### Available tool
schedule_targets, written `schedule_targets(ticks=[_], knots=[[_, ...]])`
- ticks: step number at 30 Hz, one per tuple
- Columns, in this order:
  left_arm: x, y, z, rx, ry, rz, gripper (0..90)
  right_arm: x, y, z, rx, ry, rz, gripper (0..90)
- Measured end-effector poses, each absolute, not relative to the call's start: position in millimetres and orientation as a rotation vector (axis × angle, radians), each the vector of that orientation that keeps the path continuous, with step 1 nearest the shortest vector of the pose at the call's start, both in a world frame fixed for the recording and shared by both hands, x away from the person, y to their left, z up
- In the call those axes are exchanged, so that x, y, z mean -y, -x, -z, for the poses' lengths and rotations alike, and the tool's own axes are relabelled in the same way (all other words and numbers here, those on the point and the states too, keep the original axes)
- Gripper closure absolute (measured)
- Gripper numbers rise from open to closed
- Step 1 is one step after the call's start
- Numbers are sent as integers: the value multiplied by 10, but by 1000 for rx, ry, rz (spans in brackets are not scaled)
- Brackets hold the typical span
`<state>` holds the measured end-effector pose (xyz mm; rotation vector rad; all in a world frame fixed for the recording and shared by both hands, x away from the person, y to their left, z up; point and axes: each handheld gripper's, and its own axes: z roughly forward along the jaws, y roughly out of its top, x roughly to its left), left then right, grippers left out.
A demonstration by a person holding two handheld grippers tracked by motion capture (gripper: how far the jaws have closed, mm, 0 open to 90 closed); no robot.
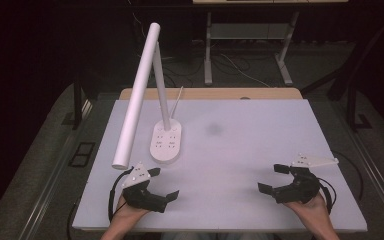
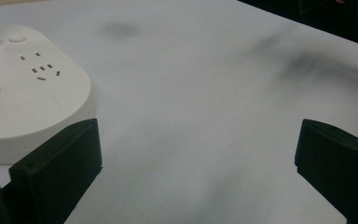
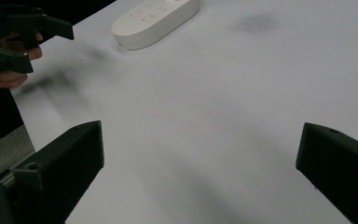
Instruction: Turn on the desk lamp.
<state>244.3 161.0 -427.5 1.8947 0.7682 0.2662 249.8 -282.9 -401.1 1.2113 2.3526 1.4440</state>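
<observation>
the left gripper (image 1: 161, 184) hovers near the worktop's (image 1: 240, 150) front left corner, jaws wide and empty; the white lamp base (image 1: 166, 142) sits just beyond it. the right gripper (image 1: 275, 178) hovers near the front right corner, jaws wide, well apart from the base.

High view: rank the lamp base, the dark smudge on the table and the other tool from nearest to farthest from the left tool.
1. Lamp base, just beyond the left tool.
2. Dark smudge, mid-table, farther back.
3. Right tool, across at the right edge.
</observation>
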Motion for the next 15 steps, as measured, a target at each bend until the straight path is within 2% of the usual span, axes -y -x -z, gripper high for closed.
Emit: schedule_targets(ticks=[15], knots=[[-1606, -2447, 4281, -766, -1899, -267, 0, 2760, -2666, 3866, -2374, -1182, -1437, 4]])
